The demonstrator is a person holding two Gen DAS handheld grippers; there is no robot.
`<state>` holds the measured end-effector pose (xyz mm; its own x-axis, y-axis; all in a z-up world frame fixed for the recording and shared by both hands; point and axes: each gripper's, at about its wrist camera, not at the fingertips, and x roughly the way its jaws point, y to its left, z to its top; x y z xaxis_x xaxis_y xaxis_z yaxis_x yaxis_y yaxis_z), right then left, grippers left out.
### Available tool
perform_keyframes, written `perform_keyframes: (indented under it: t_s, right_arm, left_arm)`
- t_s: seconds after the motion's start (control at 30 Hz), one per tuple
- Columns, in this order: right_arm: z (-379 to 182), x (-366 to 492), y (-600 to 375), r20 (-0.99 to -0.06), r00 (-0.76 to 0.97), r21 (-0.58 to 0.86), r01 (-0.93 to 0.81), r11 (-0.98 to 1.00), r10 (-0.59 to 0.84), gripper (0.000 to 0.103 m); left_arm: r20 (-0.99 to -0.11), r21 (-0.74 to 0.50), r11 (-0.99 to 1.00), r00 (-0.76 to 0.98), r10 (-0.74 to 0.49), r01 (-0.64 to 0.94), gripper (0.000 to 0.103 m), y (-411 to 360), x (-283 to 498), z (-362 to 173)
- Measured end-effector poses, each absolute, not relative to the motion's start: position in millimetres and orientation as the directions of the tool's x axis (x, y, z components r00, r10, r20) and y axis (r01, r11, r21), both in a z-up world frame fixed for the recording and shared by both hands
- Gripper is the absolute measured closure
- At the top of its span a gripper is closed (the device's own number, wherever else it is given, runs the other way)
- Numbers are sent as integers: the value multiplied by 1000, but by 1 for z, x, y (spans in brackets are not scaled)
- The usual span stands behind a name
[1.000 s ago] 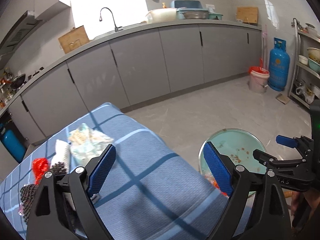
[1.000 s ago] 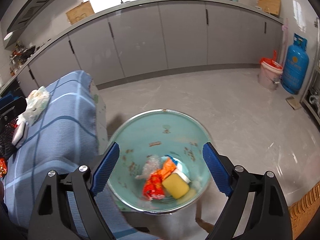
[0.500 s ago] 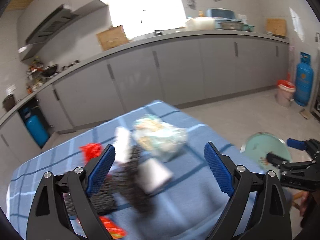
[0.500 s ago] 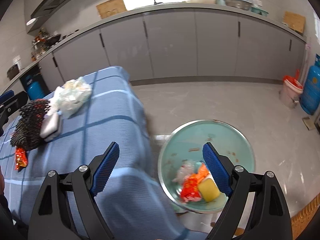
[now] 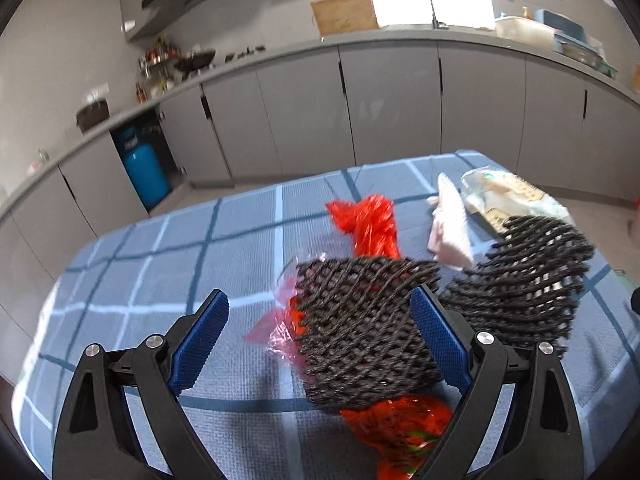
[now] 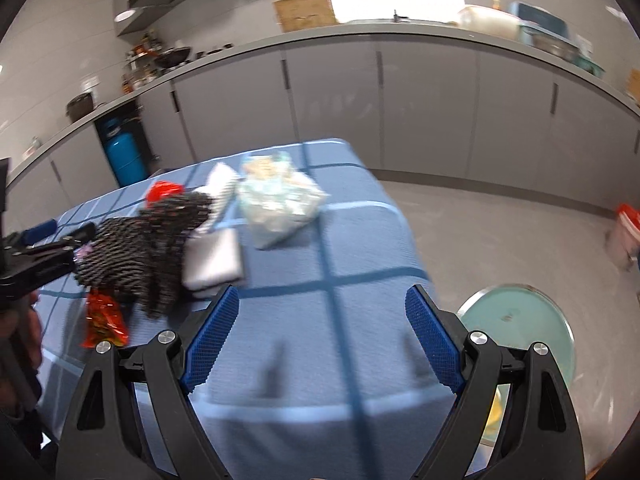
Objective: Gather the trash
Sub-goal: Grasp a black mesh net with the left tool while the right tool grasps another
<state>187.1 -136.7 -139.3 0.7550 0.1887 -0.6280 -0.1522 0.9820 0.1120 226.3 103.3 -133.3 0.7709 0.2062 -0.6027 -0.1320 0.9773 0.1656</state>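
Note:
Trash lies on a blue checked tablecloth point(image 5: 160, 264): black foam netting point(image 5: 360, 320), a second piece of netting point(image 5: 528, 276), a red plastic bag point(image 5: 372, 224), a red snack wrapper point(image 5: 400, 428), white tissue point(image 5: 450, 224) and a pale crumpled bag point(image 5: 512, 196). My left gripper point(image 5: 320, 344) is open, just above the near netting, which lies between its fingers. My right gripper point(image 6: 320, 340) is open and empty over the table's near edge point(image 6: 320, 360). The netting point(image 6: 148, 248), pale bag point(image 6: 280, 204) and a white packet point(image 6: 214, 256) lie ahead of it. The teal trash bin point(image 6: 520, 336) stands on the floor at the right.
Grey kitchen cabinets point(image 5: 392, 112) run behind the table. A blue gas cylinder point(image 5: 144, 172) stands in a gap at the left. A white and red bucket point(image 6: 624, 232) sits on the floor at the far right. My left gripper shows at the right wrist view's left edge point(image 6: 36, 256).
Both grippers swung left from the bin towards the table. The left gripper came down close over the netting and wrappers. The right gripper left the bin and now faces the tabletop.

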Motion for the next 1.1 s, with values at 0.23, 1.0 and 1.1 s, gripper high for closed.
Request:
perform_keyframes:
  t_s: [0.23, 1.0, 1.1]
  right_arm:
    - [-139, 189, -108, -639, 736, 111, -201, 973, 225, 14]
    - [-139, 216, -58, -632, 731, 73, -276, 958, 258, 14]
    - [-148, 221, -52, -646, 719, 63, -287, 956, 259, 15]
  left_arm:
    - [-654, 175, 981, 735, 178, -81, 47, 97, 240, -160]
    - [-454, 197, 950, 836, 308, -243, 96, 148, 198, -85]
    - [-450, 223, 943, 832, 325, -248, 96, 145, 200, -90]
